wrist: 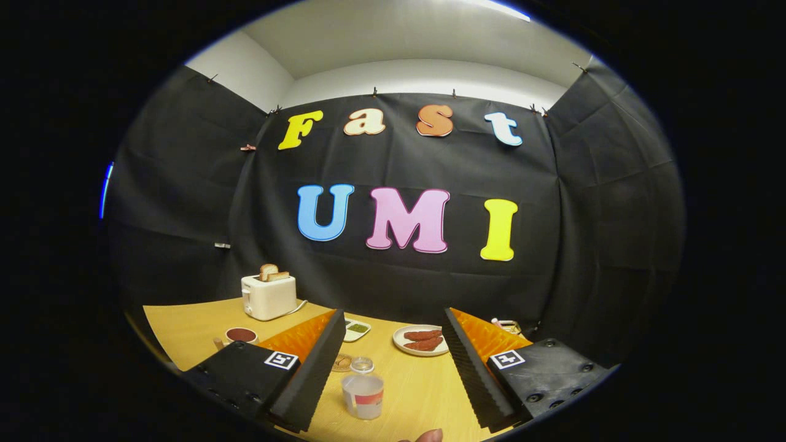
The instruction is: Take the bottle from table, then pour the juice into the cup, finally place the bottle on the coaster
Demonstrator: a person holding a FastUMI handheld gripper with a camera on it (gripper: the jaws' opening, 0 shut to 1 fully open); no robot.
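Several items are only partly seen. A small round coaster [342, 363] of pale brown material is largely covered by the left finger of the gripper [387, 368], so that its pattern cannot be made out. A shallow white tray [357, 329] with a green patch is cut off by the same finger. Beyond the right finger, a small object with a white and red top [505, 325] is mostly hidden and cannot be identified. A fingertip [428, 436] of a person is seen nearest the camera, cut off below.

The fingers are held wide apart, and nothing is gripped or touched by them. Between them, nearer the left one, a small clear plastic bottle [363, 390] with a red-and-white label and a clear cap stands upright on the yellow wooden table [424, 387], apart from both fingers. The coaster lies just beyond the bottle.

Farther on, a white round plate [420, 340] bearing reddish-brown sausage-like pieces rests between the fingers, near the right one. Beyond the left finger, a white cup [241, 335] with a dark reddish interior is seen, and behind it a cream toaster [268, 297] holding two slices of bread.
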